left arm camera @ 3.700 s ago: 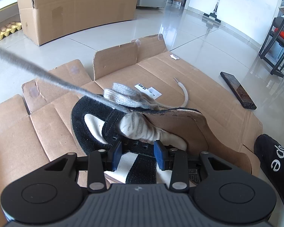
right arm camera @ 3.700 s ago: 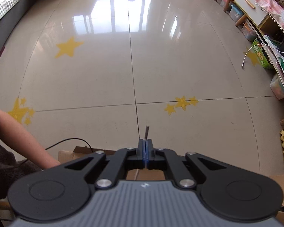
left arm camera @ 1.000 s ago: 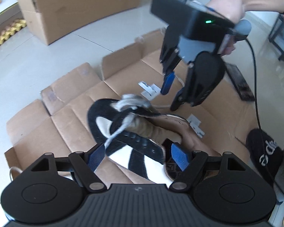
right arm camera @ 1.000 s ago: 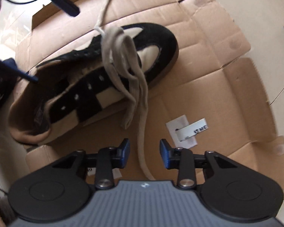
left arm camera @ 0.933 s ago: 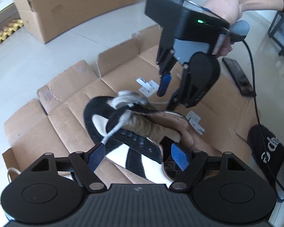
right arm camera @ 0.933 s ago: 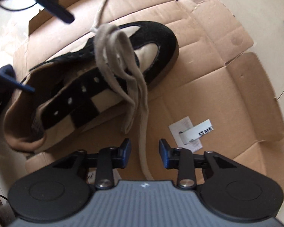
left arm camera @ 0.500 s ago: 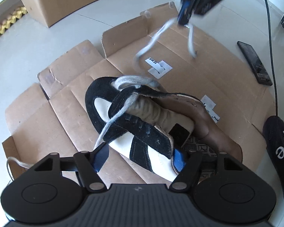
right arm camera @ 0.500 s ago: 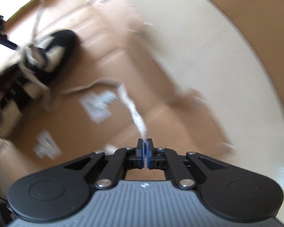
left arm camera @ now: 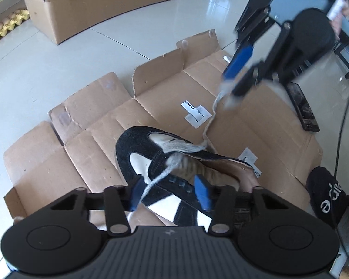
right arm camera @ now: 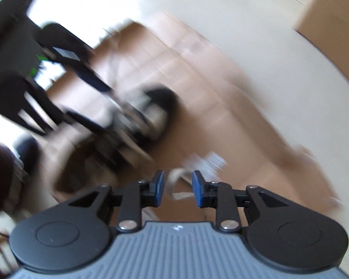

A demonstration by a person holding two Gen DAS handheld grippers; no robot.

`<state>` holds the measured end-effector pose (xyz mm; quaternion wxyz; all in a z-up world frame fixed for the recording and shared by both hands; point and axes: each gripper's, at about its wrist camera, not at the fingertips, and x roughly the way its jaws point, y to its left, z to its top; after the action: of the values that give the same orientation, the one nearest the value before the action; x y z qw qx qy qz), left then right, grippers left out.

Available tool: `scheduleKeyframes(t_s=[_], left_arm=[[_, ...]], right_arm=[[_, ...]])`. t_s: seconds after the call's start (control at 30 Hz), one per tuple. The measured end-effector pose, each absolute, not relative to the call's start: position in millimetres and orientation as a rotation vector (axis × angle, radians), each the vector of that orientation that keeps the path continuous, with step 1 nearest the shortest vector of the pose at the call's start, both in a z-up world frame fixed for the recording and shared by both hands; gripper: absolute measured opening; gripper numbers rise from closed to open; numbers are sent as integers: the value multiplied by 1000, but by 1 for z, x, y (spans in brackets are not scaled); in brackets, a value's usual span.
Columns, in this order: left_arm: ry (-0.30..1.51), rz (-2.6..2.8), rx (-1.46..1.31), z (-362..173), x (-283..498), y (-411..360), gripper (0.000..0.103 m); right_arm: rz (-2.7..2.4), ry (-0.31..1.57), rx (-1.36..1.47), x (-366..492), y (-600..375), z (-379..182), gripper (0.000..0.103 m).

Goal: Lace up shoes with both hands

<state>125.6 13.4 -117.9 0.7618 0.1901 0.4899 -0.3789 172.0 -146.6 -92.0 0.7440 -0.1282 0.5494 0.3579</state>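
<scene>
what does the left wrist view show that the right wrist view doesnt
Only the left wrist view shows a phone on the flattened cardboard, a big cardboard box on the floor, and a lace running from the shoe between the closing left gripper pads.

Only the right wrist view, badly blurred, shows the right gripper opening with a lace end loose between its pads.

Both show the shoe, the cardboard and the opposite gripper.

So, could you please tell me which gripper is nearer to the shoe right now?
Left. The left gripper sits right over the shoe, fingers closing astride its side, while the right gripper is raised well above and beyond the toe.
</scene>
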Motion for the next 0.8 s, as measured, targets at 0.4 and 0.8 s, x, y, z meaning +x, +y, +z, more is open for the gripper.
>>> scheduleKeyframes(t_s=[0.4,0.8], left_arm=[[1027,-899,487,-135,132,-2,25],[916,-785,489,-128,109,0,1]], right_arm=[[594,1187,-285,191,-139,-106,4],[679,1141,-272,159,-114,-91,48]])
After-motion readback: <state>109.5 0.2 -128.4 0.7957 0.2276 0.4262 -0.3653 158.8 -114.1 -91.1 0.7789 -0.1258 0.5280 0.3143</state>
